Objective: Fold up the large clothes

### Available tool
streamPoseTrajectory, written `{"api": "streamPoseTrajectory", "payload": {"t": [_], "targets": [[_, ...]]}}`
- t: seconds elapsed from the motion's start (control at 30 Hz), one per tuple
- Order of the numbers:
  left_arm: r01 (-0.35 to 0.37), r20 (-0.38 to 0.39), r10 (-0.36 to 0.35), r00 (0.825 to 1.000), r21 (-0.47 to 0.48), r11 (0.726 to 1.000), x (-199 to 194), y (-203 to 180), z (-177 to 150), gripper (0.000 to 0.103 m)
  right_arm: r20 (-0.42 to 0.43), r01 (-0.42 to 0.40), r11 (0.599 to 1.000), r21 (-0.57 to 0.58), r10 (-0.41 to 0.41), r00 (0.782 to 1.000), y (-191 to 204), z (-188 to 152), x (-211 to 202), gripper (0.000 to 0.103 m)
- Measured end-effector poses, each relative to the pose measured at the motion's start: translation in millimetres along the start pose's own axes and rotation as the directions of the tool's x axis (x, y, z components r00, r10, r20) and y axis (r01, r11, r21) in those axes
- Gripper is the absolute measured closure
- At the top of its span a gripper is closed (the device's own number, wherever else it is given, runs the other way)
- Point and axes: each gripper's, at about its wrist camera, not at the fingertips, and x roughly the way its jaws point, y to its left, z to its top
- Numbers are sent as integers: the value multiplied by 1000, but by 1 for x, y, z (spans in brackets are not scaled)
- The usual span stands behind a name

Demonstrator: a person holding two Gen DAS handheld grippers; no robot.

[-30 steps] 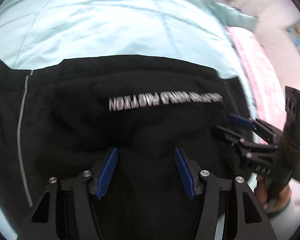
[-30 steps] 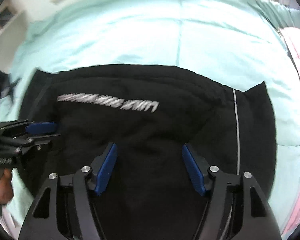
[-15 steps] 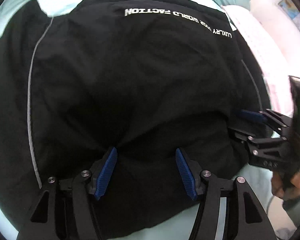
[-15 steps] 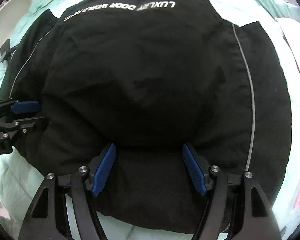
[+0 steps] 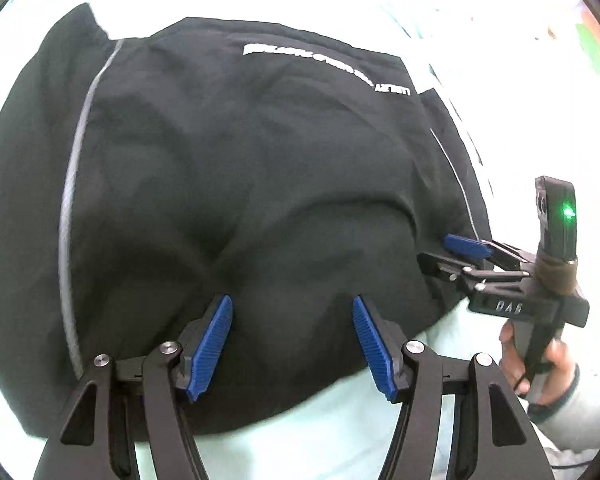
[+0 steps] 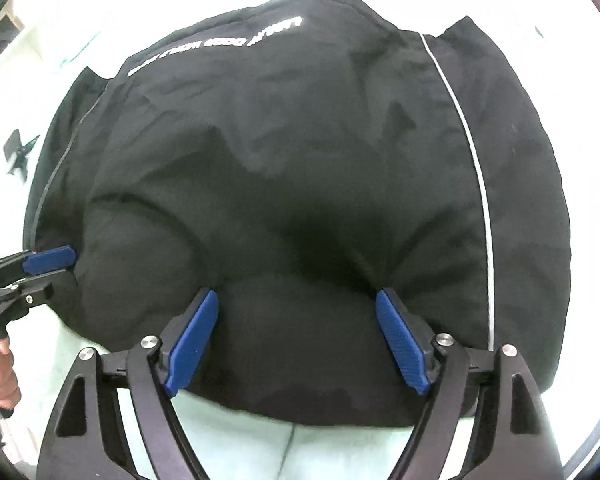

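A black padded garment with white lettering and a pale piping stripe lies folded on a mint bedsheet. My left gripper sits at its near folded edge with a thick bulge of cloth pressed between the blue pads, and creases run out from the left pad. My right gripper holds a similar bulge of the garment. Its jaws are opening, but both pads still touch the cloth. Each gripper also shows side-on in the other's view: the right gripper and the left gripper.
A strip of bedsheet shows below the garment's near edge. A person's hands grip the handles at the frame sides. A small dark object lies on the bed at far left. The surroundings are washed out.
Both grippers have drawn back toward the near side with the fold. The lettering now sits farther away, and sheet shows under the near edge. The right pads stand wider apart.
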Motion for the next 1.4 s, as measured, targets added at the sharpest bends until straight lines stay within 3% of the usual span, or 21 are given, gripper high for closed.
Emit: {"api": "streamPoseTrajectory", "payload": {"t": [0.17,0.27,0.4,0.5,0.6,0.67,0.73,0.87,1.0,1.2,1.4], "targets": [[-32,125,43,991,-82,996,-48,27,-14,39,54,-56,994,93,51,997,-29,-3,-45,21],[-52,200,78,977,-136,989,-91,58,-8,39,114,-24,995,101,12,993,-50,14,-77,21],[-110,238,150,959,-176,978,-126,106,8,39,174,77,991,106,-94,980,-97,42,-109,21],[-86,253,140,957,-213,973,-139,131,20,39,191,77,985,156,-107,976,-134,55,-114,21],[-23,234,78,969,-229,973,-133,150,37,39,181,33,976,217,-73,981,-169,64,-108,20],[-24,206,74,976,-238,971,-109,153,48,39,166,-3,968,249,-40,985,-187,68,-98,21],[-16,177,62,982,-250,968,-92,161,55,39,149,-28,961,275,-14,989,-183,82,-63,21],[35,134,5,991,-295,955,-67,180,63,39,118,-84,947,309,50,992,-195,88,-32,20],[82,113,-47,993,-331,940,-49,193,64,39,83,-115,945,306,94,992,-193,91,-6,20],[120,84,-95,992,-367,923,-22,204,66,38,23,-86,966,244,82,996,-186,95,23,20],[174,77,-156,985,-381,908,-4,201,72,38,19,-166,947,273,167,986,-200,105,38,19]]}}
